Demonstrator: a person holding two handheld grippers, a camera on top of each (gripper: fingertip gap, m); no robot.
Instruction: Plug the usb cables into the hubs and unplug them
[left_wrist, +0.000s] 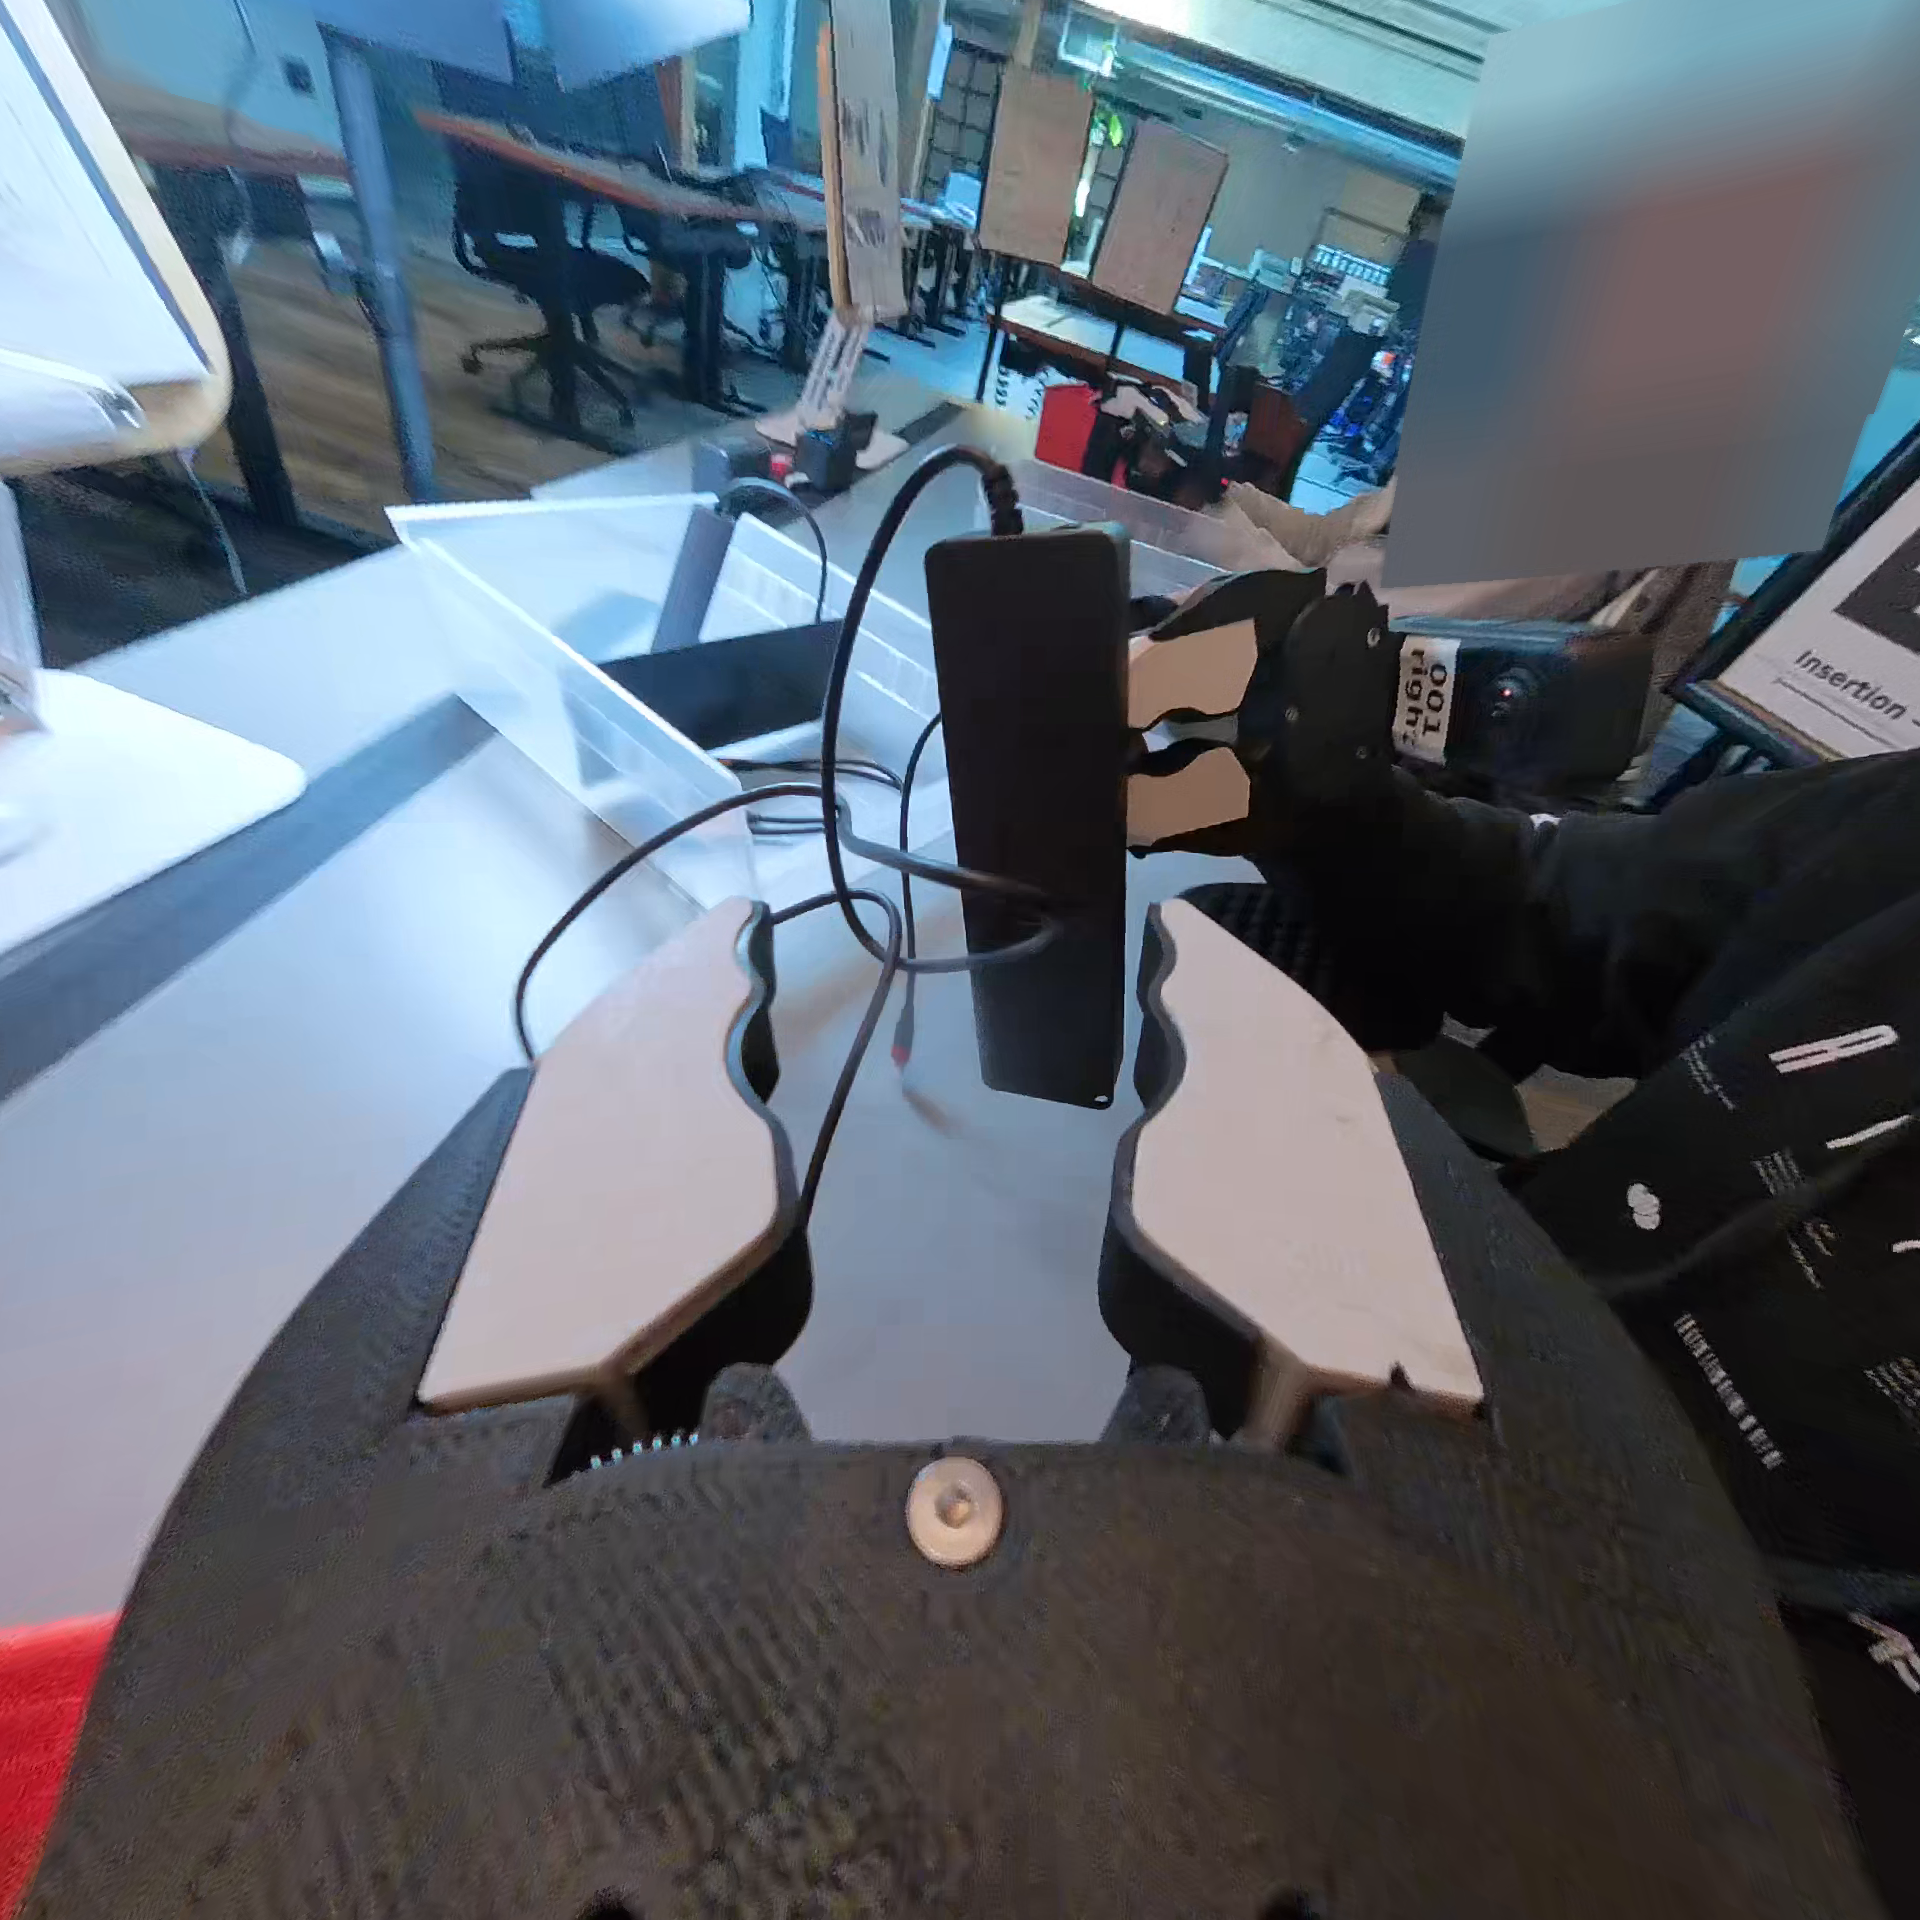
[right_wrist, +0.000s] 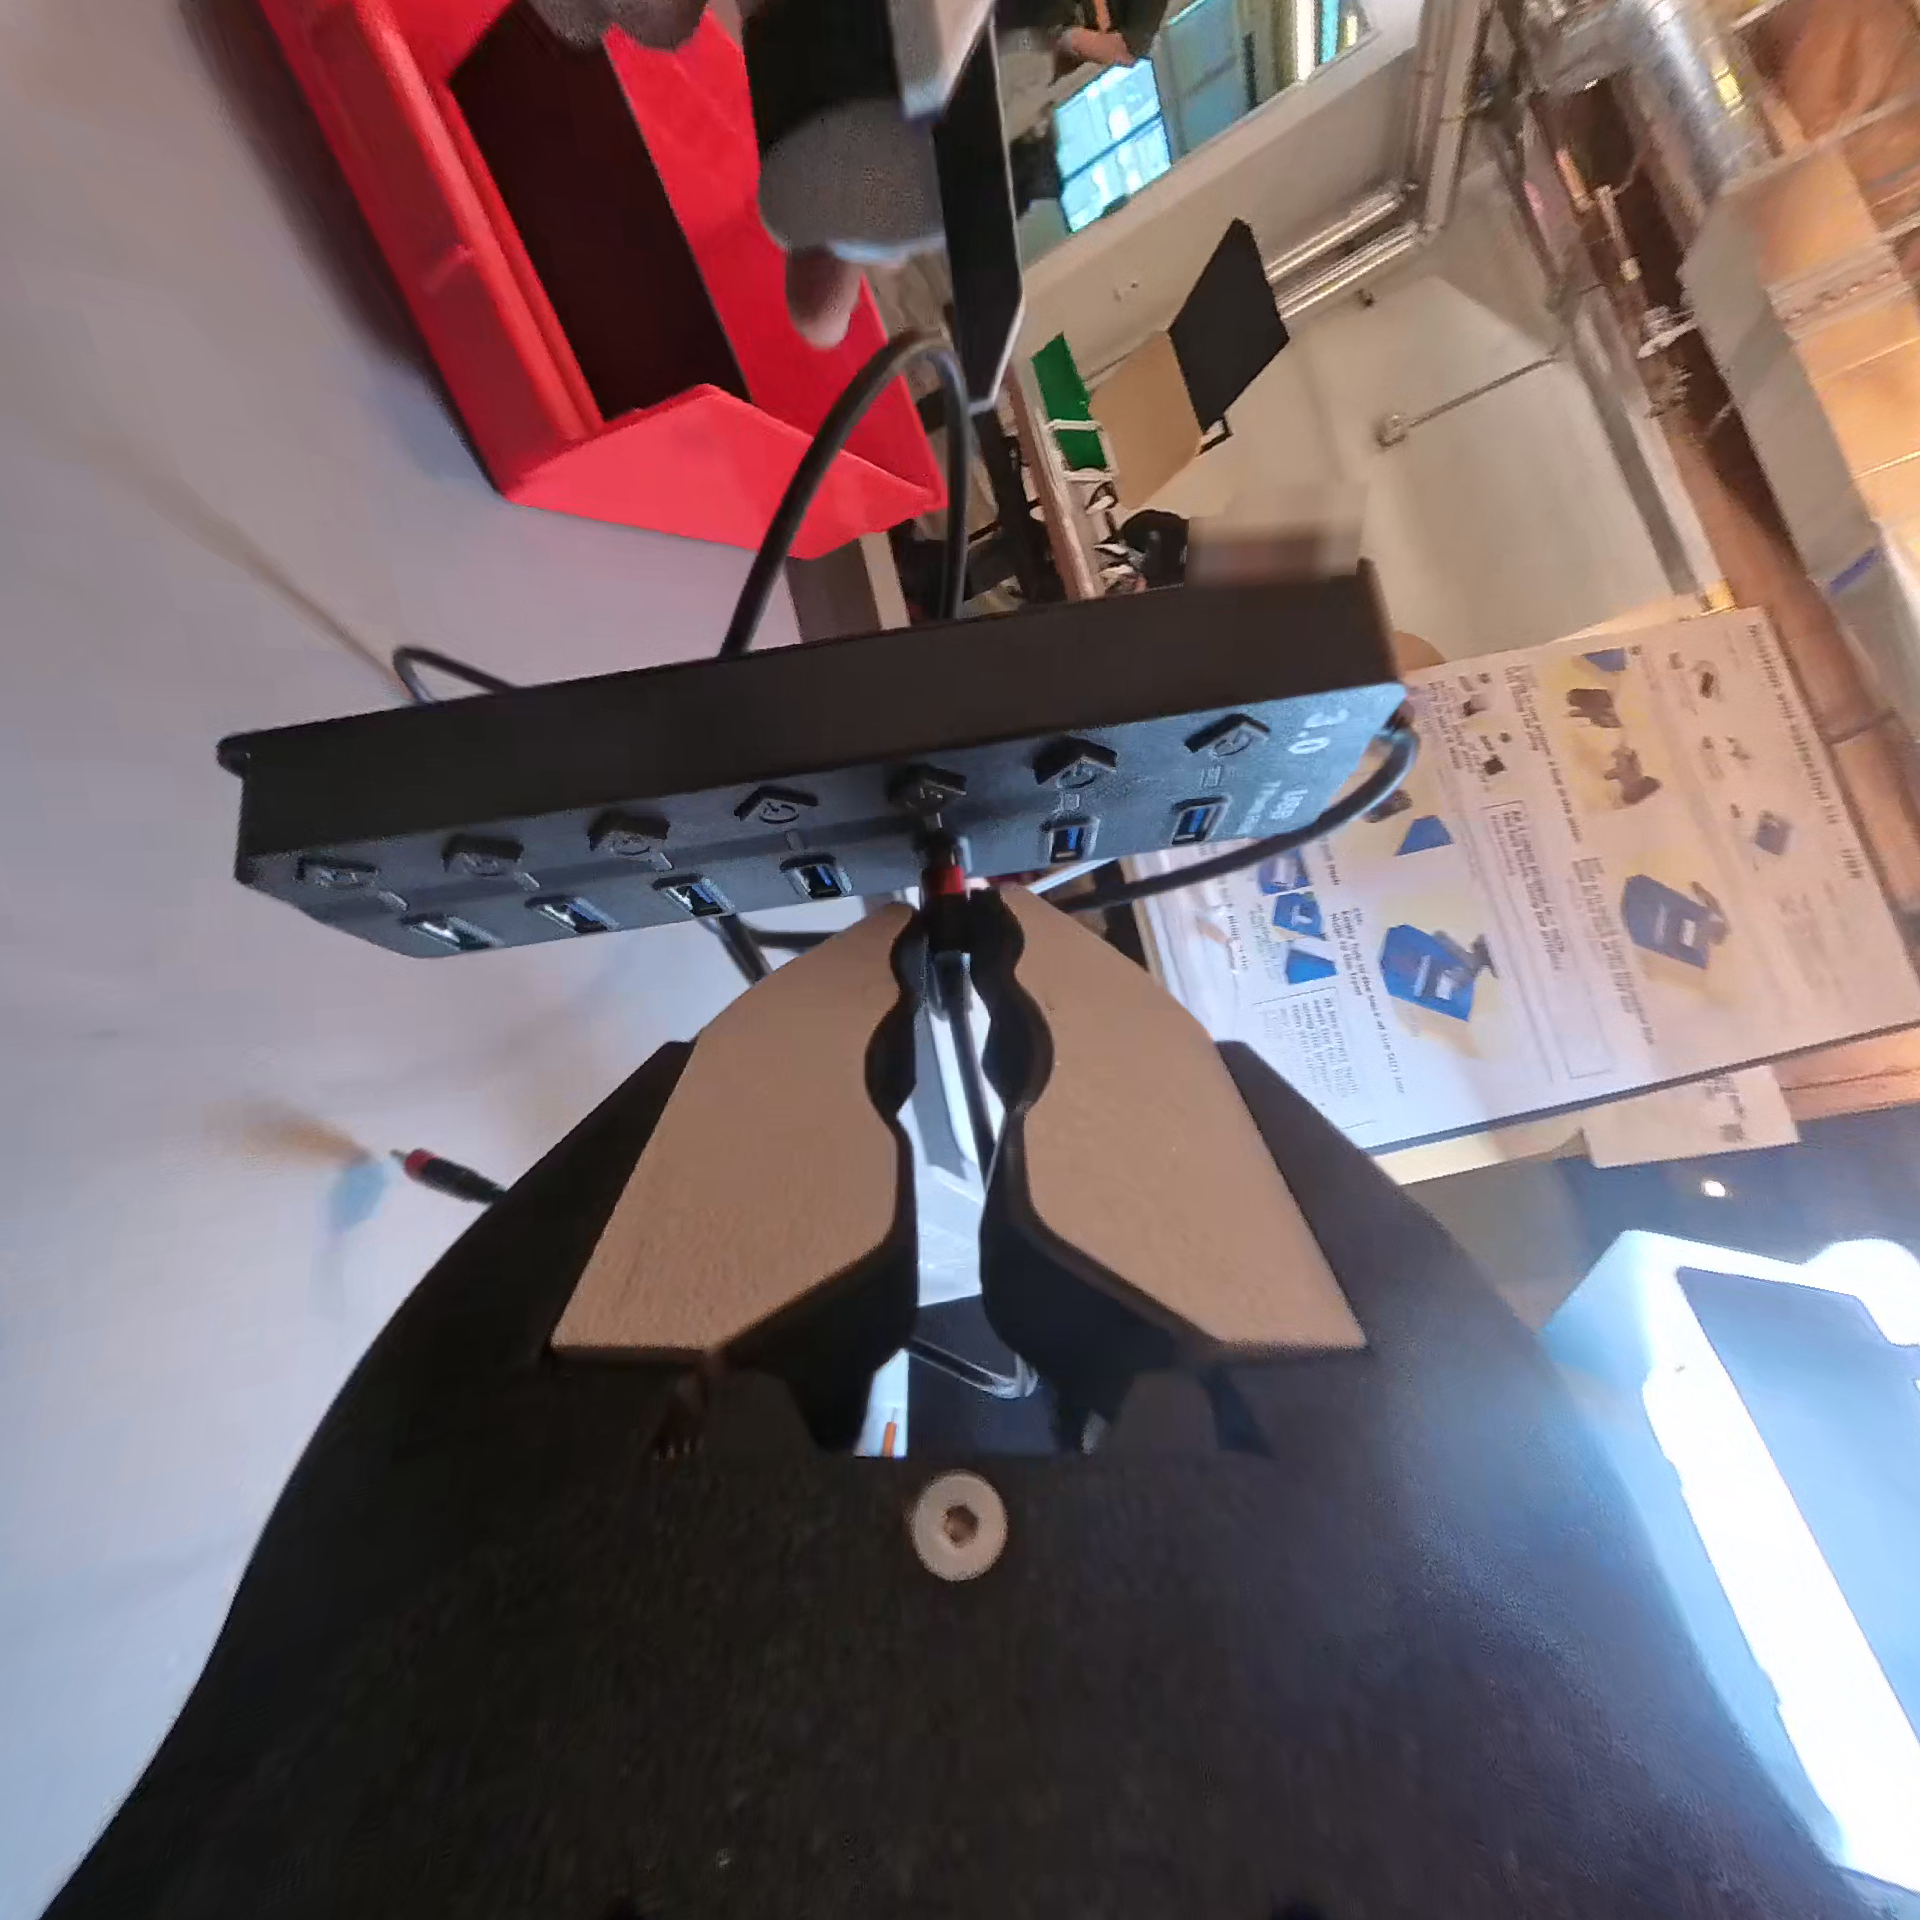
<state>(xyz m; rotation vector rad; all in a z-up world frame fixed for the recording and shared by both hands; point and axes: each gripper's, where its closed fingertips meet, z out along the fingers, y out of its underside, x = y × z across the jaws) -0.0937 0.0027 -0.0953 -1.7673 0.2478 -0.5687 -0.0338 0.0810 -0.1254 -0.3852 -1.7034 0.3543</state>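
Observation:
A long black USB hub (left_wrist: 1029, 790) is held up on end over the grey table (left_wrist: 312, 1091); I cannot tell whether its lower end touches the table. Its port face shows in the right wrist view (right_wrist: 810, 727). My right gripper (right_wrist: 951, 914) is shut on a red-ringed USB plug (right_wrist: 943, 883) that sits in a middle port of the hub. It also shows in the left wrist view (left_wrist: 1135, 732), against the hub's right side. My left gripper (left_wrist: 951, 925) is open and empty, its fingers on either side of the hub's lower end. A loose red-tipped plug (left_wrist: 902, 1044) hangs by the hub.
A clear plastic bin (left_wrist: 623, 644) stands behind the hub with cables trailing from it. A red bin (right_wrist: 665, 457) sits on the table beyond the hub. Another loose plug (right_wrist: 442, 1166) lies on the table. A printed sign (right_wrist: 1558, 862) stands to the right. One gripper's finger ends stand about 11 centimeters off the other's.

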